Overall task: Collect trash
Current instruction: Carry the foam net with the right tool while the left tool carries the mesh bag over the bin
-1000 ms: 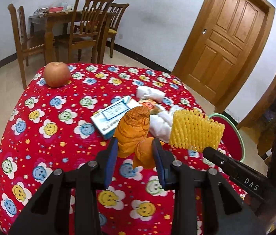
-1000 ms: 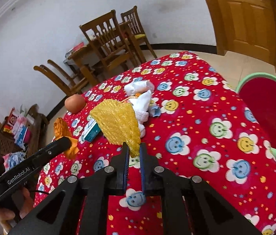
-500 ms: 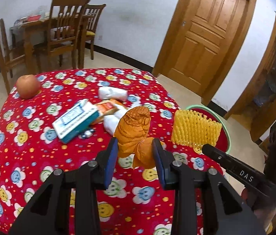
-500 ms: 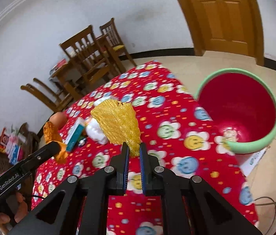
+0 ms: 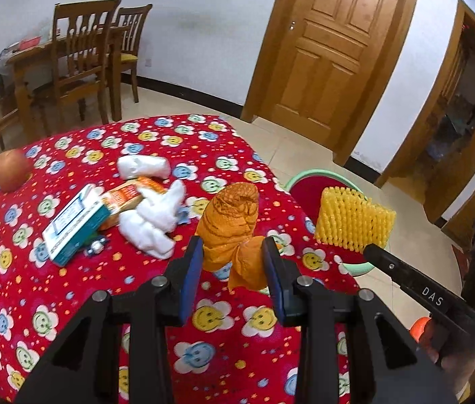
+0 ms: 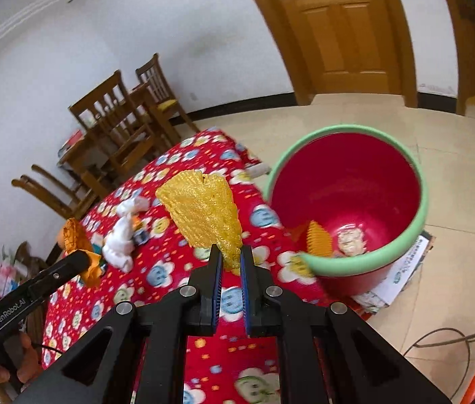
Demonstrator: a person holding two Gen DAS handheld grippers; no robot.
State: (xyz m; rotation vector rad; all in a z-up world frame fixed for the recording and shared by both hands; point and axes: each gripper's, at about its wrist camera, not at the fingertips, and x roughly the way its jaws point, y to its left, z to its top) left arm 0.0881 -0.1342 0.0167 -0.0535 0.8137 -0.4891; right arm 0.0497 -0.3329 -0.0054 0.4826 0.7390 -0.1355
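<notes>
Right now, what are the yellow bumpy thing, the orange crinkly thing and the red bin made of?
The yellow net looks like soft foam mesh, matte, with an open lattice of holes. The orange wrapper looks like thin crinkly paper or foam; its creases hold, though I can't be sure which. The red bin looks like smooth, slightly glossy plastic with a green rim.

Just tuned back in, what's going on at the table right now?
A person is clearing trash off the red flowered table with a hand-held gripper in each hand. The left hand-held gripper is clamped on a crumpled orange wrapper. The right hand-held gripper pinches a yellow foam net, held up near the red bin beside the table. White tissues, a box and an apple lie on the cloth.
</notes>
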